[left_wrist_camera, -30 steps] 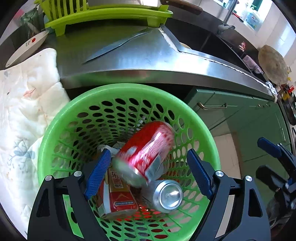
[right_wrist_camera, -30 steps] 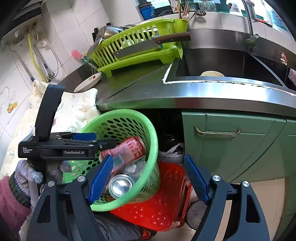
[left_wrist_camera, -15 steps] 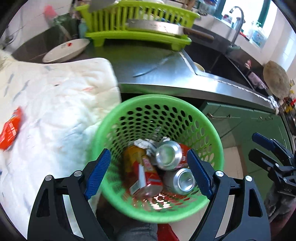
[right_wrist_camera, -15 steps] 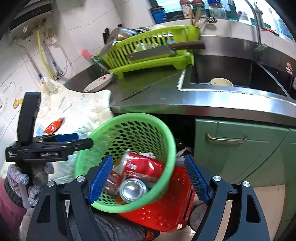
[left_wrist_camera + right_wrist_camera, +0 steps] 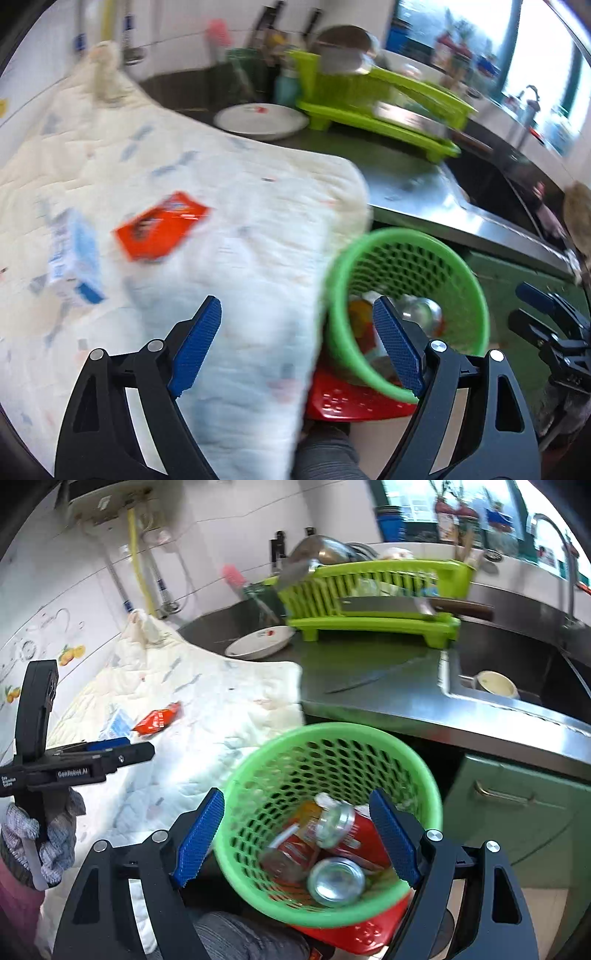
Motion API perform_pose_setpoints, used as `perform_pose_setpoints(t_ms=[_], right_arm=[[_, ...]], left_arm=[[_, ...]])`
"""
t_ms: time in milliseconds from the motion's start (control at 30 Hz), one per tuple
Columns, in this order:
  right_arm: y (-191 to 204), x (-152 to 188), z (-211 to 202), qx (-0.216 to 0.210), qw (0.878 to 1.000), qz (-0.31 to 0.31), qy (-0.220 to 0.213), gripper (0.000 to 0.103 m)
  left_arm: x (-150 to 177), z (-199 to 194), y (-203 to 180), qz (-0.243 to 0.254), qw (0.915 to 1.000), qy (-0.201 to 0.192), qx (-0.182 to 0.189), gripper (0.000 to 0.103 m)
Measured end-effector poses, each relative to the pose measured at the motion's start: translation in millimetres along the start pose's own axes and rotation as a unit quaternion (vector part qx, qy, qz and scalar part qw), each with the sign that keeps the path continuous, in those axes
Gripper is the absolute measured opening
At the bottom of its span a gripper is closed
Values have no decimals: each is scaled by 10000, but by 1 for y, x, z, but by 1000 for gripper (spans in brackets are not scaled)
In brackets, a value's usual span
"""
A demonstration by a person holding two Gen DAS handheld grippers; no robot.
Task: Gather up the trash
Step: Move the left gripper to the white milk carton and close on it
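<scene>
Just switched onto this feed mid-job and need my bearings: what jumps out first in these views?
The green perforated basket dominates the foreground, sitting on something red and already holding red soda cans and other trash. To its left, a red-orange snack wrapper and a small blue-and-white carton lie on the white quilted cloth. Both the left gripper and right gripper are open and empty.

Perforated glossy green plastic basket (image 5: 424, 775); shiny aluminium cans (image 5: 336, 880); brushed steel desk (image 5: 388, 698); quilted matt cloth (image 5: 221, 716).
</scene>
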State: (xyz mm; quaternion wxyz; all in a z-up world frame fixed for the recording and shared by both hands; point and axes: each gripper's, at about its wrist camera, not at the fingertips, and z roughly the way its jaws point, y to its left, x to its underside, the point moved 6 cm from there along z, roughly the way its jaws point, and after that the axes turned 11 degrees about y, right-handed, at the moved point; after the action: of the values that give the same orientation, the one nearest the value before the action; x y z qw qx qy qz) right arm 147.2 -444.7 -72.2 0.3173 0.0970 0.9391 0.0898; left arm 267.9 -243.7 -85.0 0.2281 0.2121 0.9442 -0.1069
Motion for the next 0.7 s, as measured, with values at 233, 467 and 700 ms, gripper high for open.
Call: perform_pose_setpoints(t_ms=[233, 467, 700], right_arm=[[44, -15, 13, -168, 9992, -360, 56, 79], [75, -24, 31, -289, 9977, -592, 168, 79], [93, -35, 55, -343, 9962, -726, 328, 79]], left_arm=[[-6, -24, 75, -476, 9965, -245, -640, 83], [-20, -34, 152, -1183, 9840, -326, -1290, 83], [-36, -13, 200, -1560, 9749, -120, -1582, 83]])
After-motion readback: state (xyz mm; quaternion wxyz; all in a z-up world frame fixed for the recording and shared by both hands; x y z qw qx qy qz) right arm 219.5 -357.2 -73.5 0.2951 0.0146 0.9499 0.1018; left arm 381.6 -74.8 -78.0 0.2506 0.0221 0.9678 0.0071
